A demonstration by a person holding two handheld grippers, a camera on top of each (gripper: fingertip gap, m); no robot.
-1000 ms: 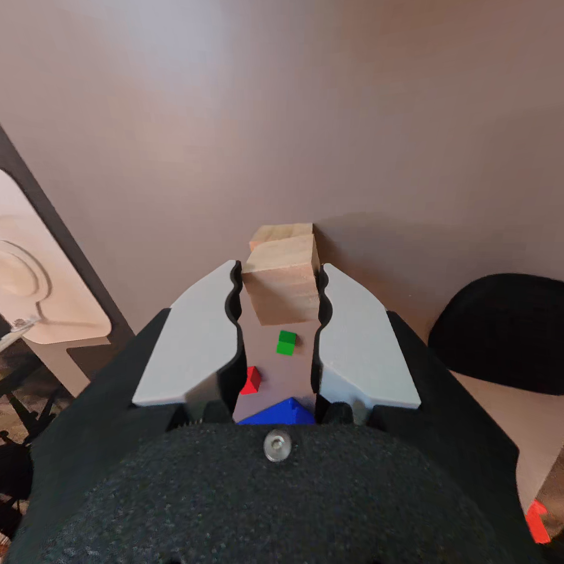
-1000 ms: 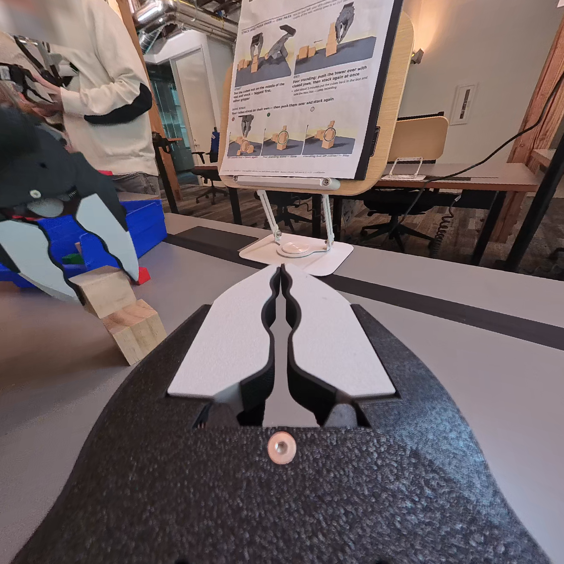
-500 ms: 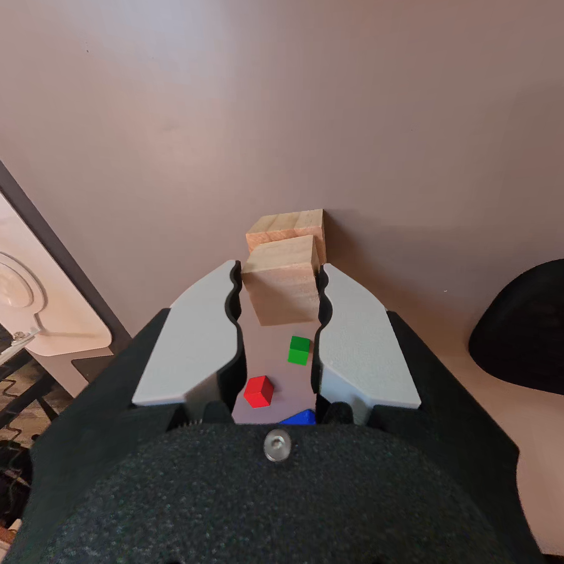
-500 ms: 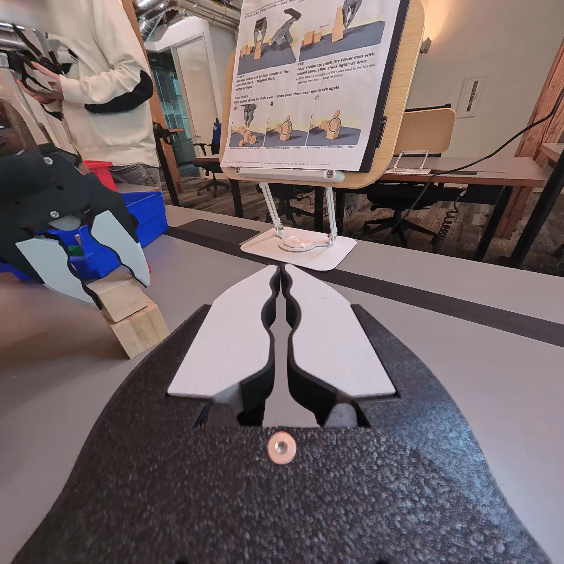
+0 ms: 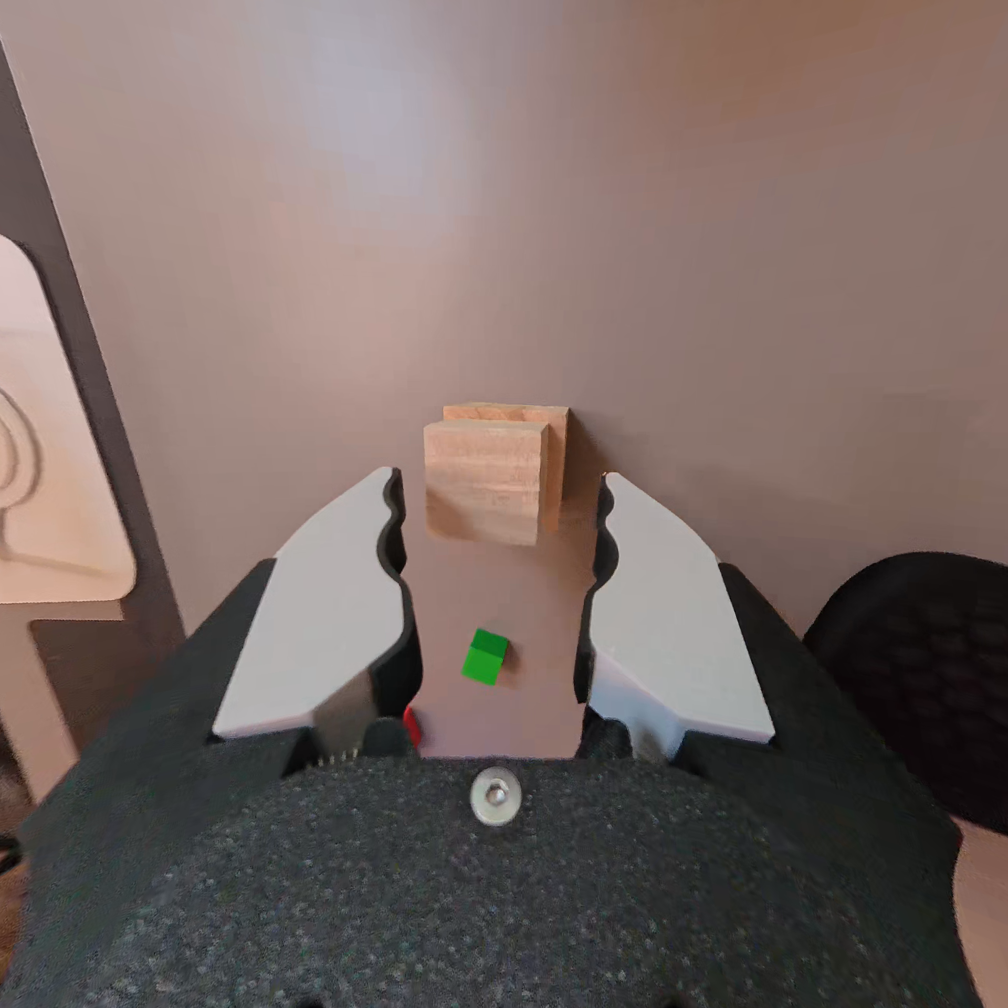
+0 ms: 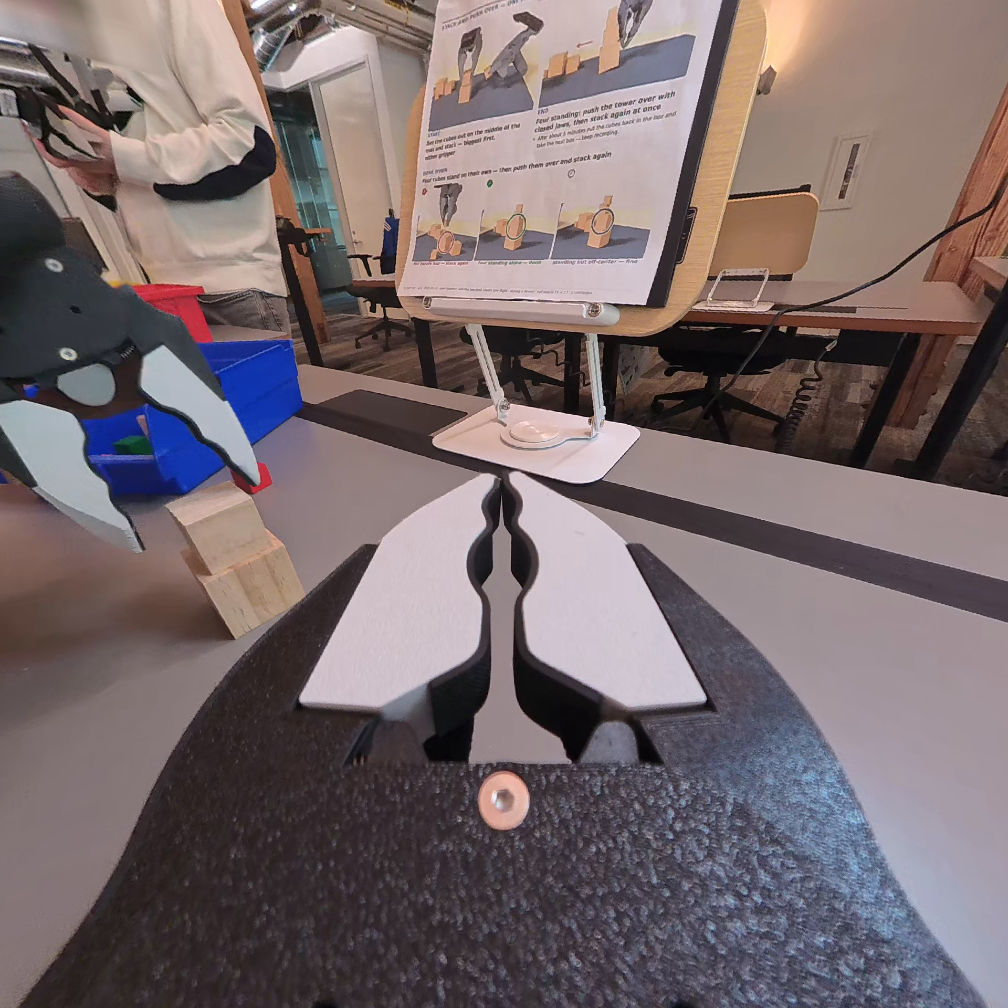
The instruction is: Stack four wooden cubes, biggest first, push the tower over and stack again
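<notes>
My left gripper (image 5: 499, 485) is open, with nothing in its grasp, and hovers above two stacked wooden cubes. The smaller wooden cube (image 5: 485, 483) rests on the larger wooden cube (image 5: 553, 436), clear of both pads. The right wrist view shows the same: the left gripper (image 6: 185, 513) is raised above the small cube (image 6: 221, 526), which sits on the big cube (image 6: 251, 592). A small green cube (image 5: 484, 663) and a red cube (image 5: 413, 725) lie on the grey table below. My right gripper (image 6: 501, 483) is shut on nothing, low over the table.
A blue bin (image 6: 240, 403) with small pieces stands at the left, a red cube (image 6: 261, 480) beside it and a red bin (image 6: 174, 305) behind. A white stand (image 6: 537, 444) holds an instruction sheet (image 6: 556, 147). A person (image 6: 191, 163) stands behind. The tips of one gripper are about 20 centimetres away from the tips of the other.
My left gripper opened and let go of the small wooden cube, which now rests on the big cube, then rose clear of it. My right gripper stayed shut and still.
</notes>
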